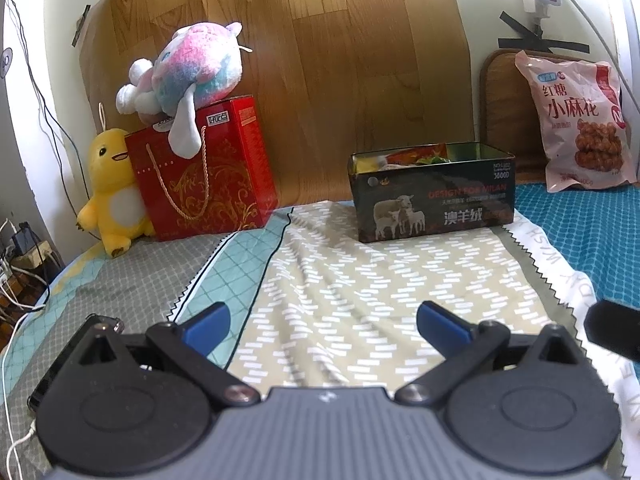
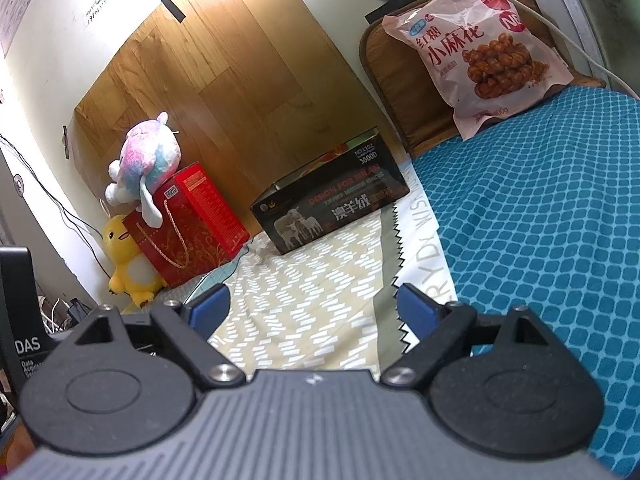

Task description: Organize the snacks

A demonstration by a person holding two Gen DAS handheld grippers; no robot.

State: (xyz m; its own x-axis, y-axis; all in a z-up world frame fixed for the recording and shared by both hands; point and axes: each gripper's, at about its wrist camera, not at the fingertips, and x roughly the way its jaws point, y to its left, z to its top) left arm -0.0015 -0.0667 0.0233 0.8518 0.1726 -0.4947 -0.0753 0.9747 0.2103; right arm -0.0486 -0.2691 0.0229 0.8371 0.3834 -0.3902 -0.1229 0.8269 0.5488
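A dark tin box [image 1: 434, 196] with sheep printed on its front stands open on the patterned cloth, with several snack packets [image 1: 404, 160] inside. It also shows in the right wrist view [image 2: 332, 200]. A pink snack bag [image 1: 576, 120] leans upright at the back right, also in the right wrist view [image 2: 480, 48]. My left gripper [image 1: 322, 320] is open and empty, low over the cloth, well short of the box. My right gripper [image 2: 312, 306] is open and empty, near the cloth's right edge.
A red gift bag [image 1: 204, 168] stands at the left with a pastel plush [image 1: 188, 76] on top and a yellow duck plush [image 1: 112, 192] beside it. A blue mat [image 2: 540, 220] covers the right. A wooden panel [image 1: 280, 60] backs the scene. Cables hang at far left.
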